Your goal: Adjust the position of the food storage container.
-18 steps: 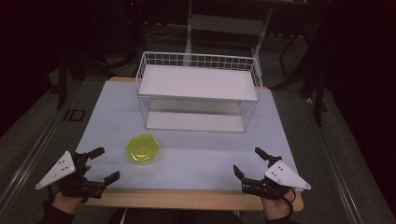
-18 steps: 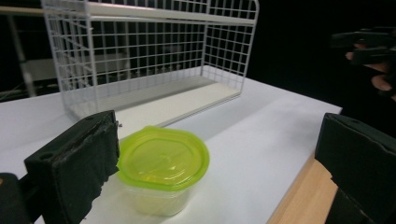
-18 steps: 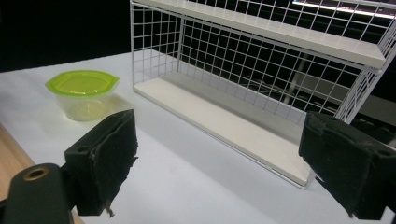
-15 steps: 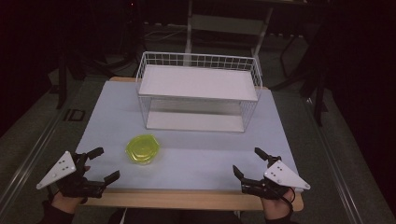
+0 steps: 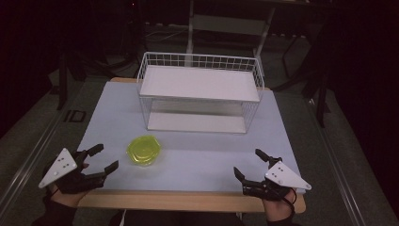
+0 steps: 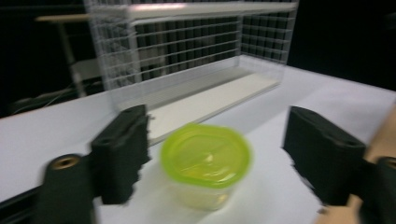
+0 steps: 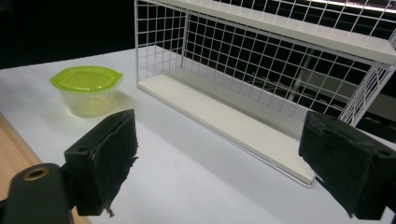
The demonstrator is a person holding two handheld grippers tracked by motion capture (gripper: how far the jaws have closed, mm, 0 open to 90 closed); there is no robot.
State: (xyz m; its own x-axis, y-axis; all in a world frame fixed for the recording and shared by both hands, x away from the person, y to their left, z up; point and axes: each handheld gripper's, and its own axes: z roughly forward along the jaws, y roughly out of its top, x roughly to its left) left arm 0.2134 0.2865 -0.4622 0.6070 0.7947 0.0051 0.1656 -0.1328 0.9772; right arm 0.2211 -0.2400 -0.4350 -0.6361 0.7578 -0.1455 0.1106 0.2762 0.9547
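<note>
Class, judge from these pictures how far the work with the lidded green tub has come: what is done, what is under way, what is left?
Done: nothing visible; the clear plastic tub with the green lid stands on the white table, outside the white wire shelf rack. Under way: the left tongs point at it, open, not touching. Left: gripping and moving it, perhaps into the rack. The right tongs hang open, idle.

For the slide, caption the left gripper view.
Open left gripper faces a green-lidded cup before a wire rack.
</note>
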